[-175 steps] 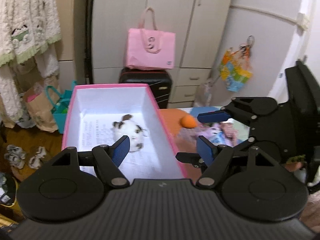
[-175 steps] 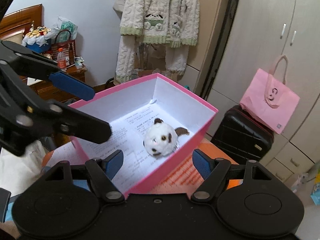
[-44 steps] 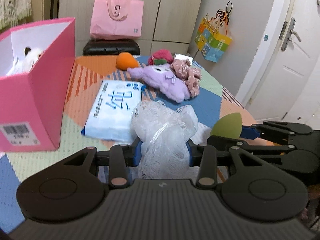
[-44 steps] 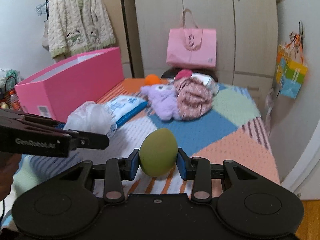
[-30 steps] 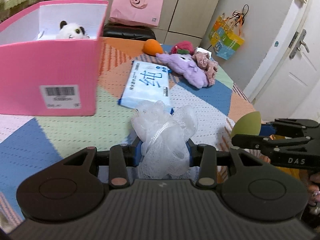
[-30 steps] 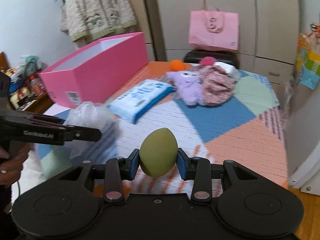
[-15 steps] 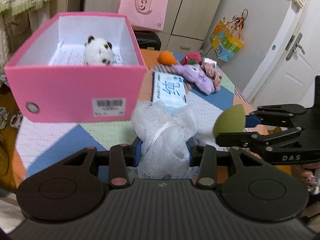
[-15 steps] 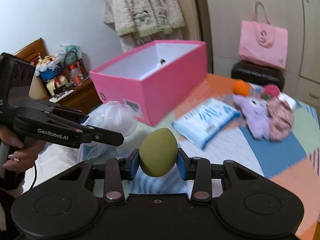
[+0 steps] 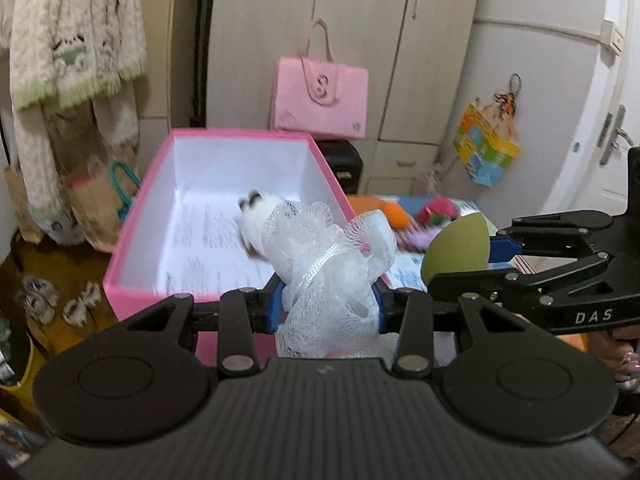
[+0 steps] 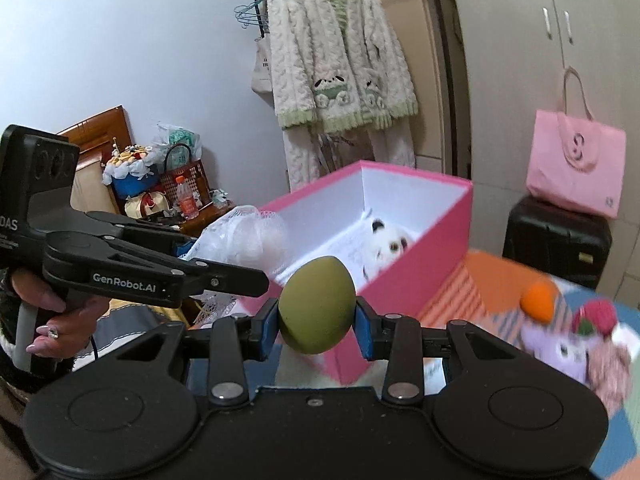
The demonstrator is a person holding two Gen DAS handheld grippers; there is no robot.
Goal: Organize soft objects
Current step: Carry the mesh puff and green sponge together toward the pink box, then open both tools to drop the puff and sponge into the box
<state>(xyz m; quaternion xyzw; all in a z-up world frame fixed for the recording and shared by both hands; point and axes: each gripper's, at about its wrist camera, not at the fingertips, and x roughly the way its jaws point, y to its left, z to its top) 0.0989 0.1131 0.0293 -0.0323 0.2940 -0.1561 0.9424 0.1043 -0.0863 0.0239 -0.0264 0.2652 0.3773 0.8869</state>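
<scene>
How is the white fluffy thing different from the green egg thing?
The white mesh puff is frilly, see-through netting with a ribbon round it; the green sponge is smooth and solid. The puff bulges well past its pads; the sponge sits neatly between its pads as an egg shape. The puff is in the left gripper, the sponge in the right gripper. Both are soft, squeezed tight, and held near the pink box.

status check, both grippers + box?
Left gripper shut on mesh pouf, right gripper on green sponge. Pink box open, panda plush inside. Nothing blocking.
</scene>
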